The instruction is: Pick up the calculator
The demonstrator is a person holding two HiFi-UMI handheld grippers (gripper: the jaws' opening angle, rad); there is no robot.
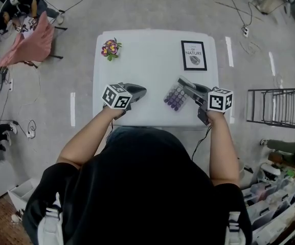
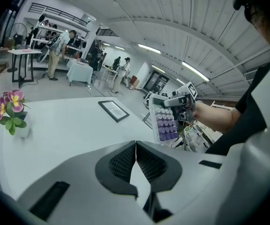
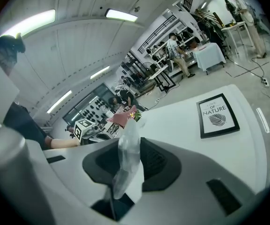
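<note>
The calculator (image 1: 176,96), pale with rows of purple keys, hangs above the white table (image 1: 152,60) near its front right, gripped at one end by my right gripper (image 1: 188,90). In the right gripper view its thin edge (image 3: 127,158) stands upright between the closed pads. The left gripper view shows the calculator (image 2: 165,121) lifted in the air with its keys facing the camera. My left gripper (image 1: 137,92) hovers over the table's front left, its jaws shut together with nothing between them (image 2: 135,159).
A small pot of pink and yellow flowers (image 1: 110,48) stands at the table's far left. A black-framed print (image 1: 194,54) lies flat at the far right. A metal rack (image 1: 280,107) stands on the floor to the right.
</note>
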